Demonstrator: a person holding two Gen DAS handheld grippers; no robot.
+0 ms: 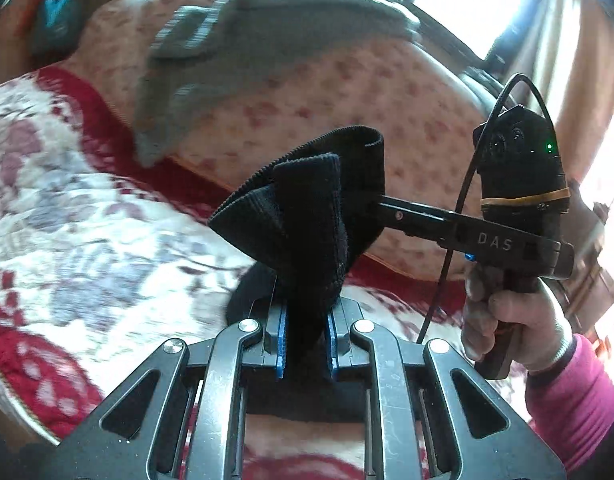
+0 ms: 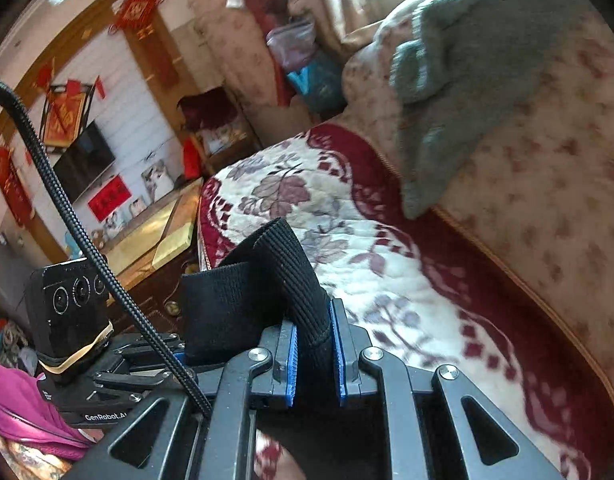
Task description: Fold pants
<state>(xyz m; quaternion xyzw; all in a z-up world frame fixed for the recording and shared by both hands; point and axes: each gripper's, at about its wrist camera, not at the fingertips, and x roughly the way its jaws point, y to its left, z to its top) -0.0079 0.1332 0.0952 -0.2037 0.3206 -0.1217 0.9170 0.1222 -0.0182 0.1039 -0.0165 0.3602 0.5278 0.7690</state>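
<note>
The black ribbed pants (image 1: 307,216) hang bunched in the air above the sofa seat, held by both grippers. My left gripper (image 1: 307,344) is shut on the black fabric between its blue pads. My right gripper (image 1: 377,204) comes in from the right in the left wrist view, its fingers buried in the same bunch. In the right wrist view my right gripper (image 2: 314,356) is shut on the ribbed waistband (image 2: 283,280). The left gripper's body (image 2: 119,368) sits close at the lower left. The rest of the pants is hidden below.
A red and white floral blanket (image 2: 347,232) covers the sofa seat. A grey-green knit garment (image 2: 467,80) drapes over the floral sofa back (image 1: 347,92). A low table (image 2: 155,240) and a TV (image 2: 83,160) stand at the left. A black cable (image 2: 67,208) crosses the right wrist view.
</note>
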